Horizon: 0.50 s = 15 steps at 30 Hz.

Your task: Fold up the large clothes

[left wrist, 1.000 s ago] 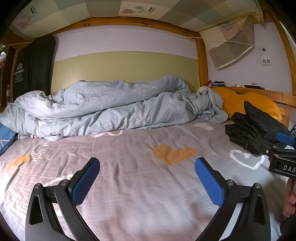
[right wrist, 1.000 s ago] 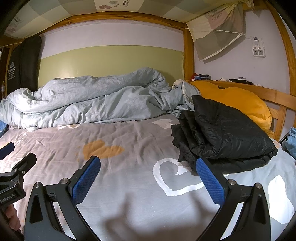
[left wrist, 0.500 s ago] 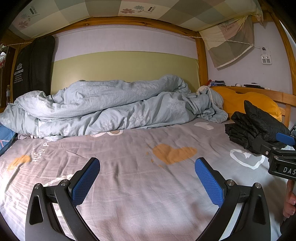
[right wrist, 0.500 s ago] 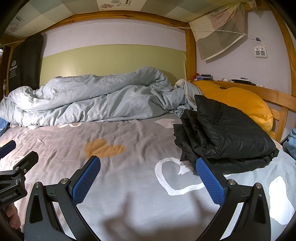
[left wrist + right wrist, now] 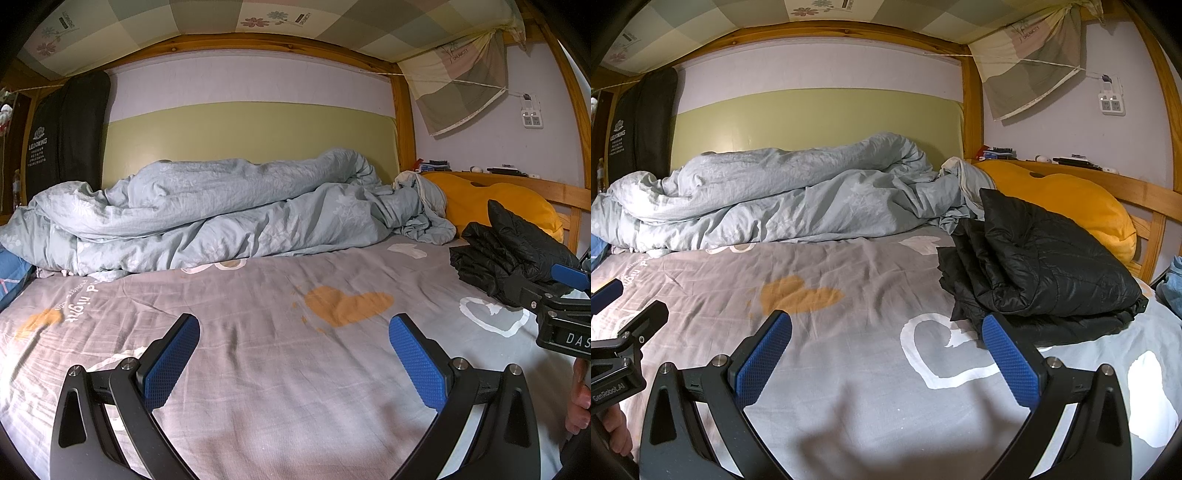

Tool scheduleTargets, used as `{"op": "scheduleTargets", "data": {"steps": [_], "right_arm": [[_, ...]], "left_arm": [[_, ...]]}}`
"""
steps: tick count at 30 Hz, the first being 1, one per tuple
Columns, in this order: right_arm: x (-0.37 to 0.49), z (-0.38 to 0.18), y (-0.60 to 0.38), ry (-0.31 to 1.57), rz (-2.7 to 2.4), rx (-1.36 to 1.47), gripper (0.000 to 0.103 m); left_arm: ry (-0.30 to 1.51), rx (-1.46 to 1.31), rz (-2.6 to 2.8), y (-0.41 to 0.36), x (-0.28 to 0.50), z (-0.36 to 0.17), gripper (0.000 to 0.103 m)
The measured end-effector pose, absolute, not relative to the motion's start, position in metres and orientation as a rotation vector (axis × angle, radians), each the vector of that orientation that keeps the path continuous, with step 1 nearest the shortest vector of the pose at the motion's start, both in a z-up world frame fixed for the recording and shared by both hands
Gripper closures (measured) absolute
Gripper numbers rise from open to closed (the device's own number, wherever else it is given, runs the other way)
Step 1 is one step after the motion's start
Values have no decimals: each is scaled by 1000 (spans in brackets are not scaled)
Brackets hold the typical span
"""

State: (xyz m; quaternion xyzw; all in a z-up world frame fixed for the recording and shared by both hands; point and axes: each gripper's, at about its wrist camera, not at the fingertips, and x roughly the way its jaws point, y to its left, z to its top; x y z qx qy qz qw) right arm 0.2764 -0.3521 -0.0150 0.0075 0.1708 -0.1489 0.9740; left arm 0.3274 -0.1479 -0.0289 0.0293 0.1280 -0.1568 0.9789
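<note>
A black quilted jacket (image 5: 1041,266) lies folded in a stack on the right side of the grey bed sheet (image 5: 849,369), against a yellow pillow (image 5: 1071,206). In the left wrist view the jacket (image 5: 509,247) shows at the far right. My right gripper (image 5: 886,350) hovers open over the sheet, its right pad just in front of the jacket's near edge, nothing between its pads. My left gripper (image 5: 293,354) is open above bare sheet, well left of the jacket. Each gripper shows at the edge of the other's view.
A crumpled light blue duvet (image 5: 229,210) runs along the back of the bed. A wooden rail (image 5: 1145,199) with small items on its ledge borders the right side. Dark fabric (image 5: 66,133) hangs at the back left. Someone's fingers (image 5: 580,402) hold the right gripper's handle.
The right wrist view has drifted a little, so the jacket sits slightly further right and lower. Both grippers stay open; the jacket has not moved.
</note>
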Motion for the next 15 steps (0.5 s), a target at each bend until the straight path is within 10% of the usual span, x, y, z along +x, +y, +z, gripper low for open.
{"op": "scheduleTargets", "data": {"steps": [15], "right_arm": [[276, -15, -352, 350, -296, 17, 0]], "left_arm": [[259, 56, -317, -147, 327, -29, 0]]}}
